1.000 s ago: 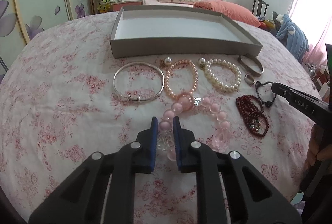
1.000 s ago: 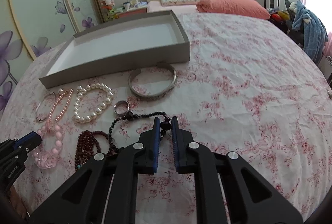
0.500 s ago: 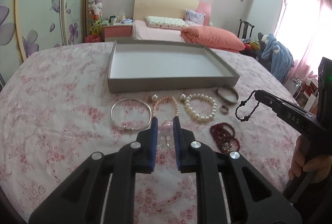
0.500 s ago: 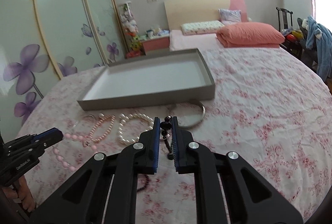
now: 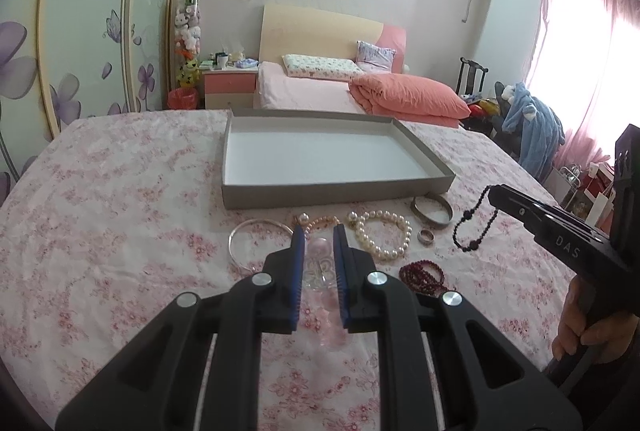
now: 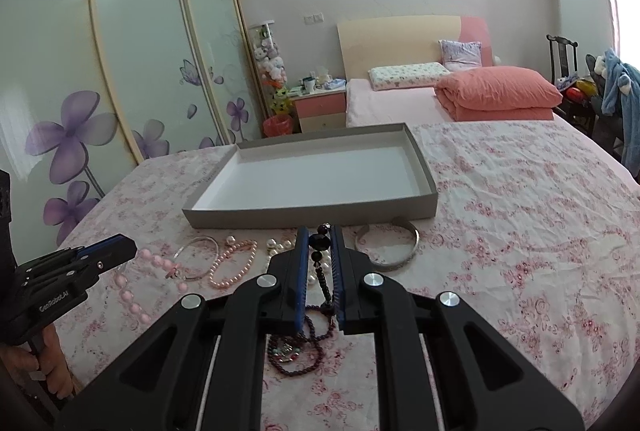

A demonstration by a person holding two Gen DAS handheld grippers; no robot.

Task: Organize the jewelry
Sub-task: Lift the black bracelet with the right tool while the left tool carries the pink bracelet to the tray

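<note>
Black bead strand [image 6: 322, 263] hanging vertically, right gripper [image 6: 319, 243]

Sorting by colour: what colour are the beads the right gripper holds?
Black beads, clearest in the left wrist view.

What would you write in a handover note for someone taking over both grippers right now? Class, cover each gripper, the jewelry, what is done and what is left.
Left gripper: jaws shut on the pink and clear chunky bead bracelet, lifted off the floral cloth.
Right gripper: jaws shut on the black bead string, which dangles in the air.
Grey shallow cardboard tray: holds nothing yet.
On the cloth in front of the tray: thin silver bangle, pink pearl bracelet, white pearl bracelet, wide silver cuff, small silver ring, dark red bead bracelet.
Left: place both held pieces in the tray, then the rest.
</note>
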